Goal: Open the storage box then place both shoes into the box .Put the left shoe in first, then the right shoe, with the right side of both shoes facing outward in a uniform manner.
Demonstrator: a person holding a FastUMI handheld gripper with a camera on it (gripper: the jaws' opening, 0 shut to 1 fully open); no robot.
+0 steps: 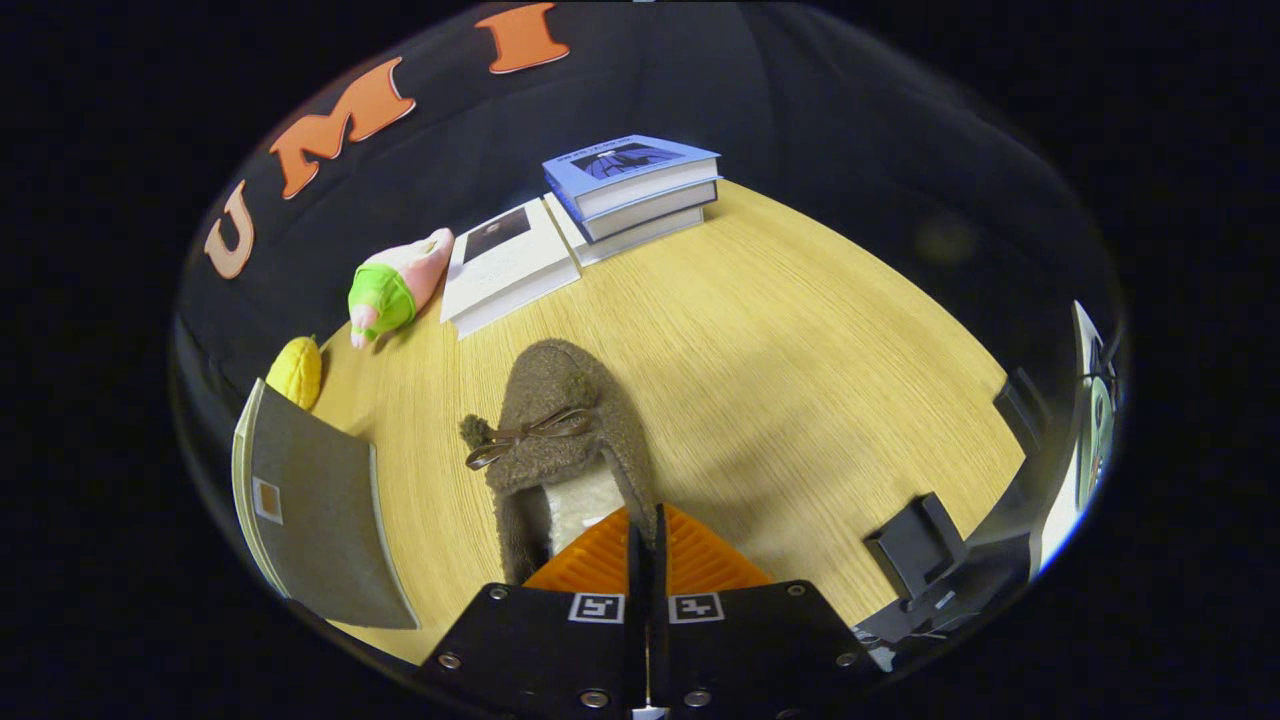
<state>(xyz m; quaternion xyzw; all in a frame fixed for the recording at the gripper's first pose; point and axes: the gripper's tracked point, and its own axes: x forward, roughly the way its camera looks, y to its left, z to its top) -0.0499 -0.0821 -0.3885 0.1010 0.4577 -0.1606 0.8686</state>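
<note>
gripper: fingers drawn nearly together, pinching the right-hand wall of the slipper's collar near the heel; one finger looks to sit inside the opening, the other outside.
slipper: brown fuzzy shoe with a small bow on the vamp, pale lining visible in the opening. Toe points away from the fingers, heel right at them. Whether the sole rests on the desk or is just lifted, cannot tell.
why this grip: a thin collar wall suits a narrow pinch and leaves the toe free to lead into the box. My read, not observed.
storage box: grey panel with a pale edge and a small tag, left of the slipper, near the desk edge. Probably the box or its lid; open or closed, cannot tell.
second shoe: not identified here.
desk: light wood grain.
clutter: stack of books at the far side, a single book beside it, pink-and-green plush and yellow toy to the left, all well apart from the slipper.
step: shoe gripped, carry to box pending.
risk: soft collar may slip or let the shoe rotate.
</note>
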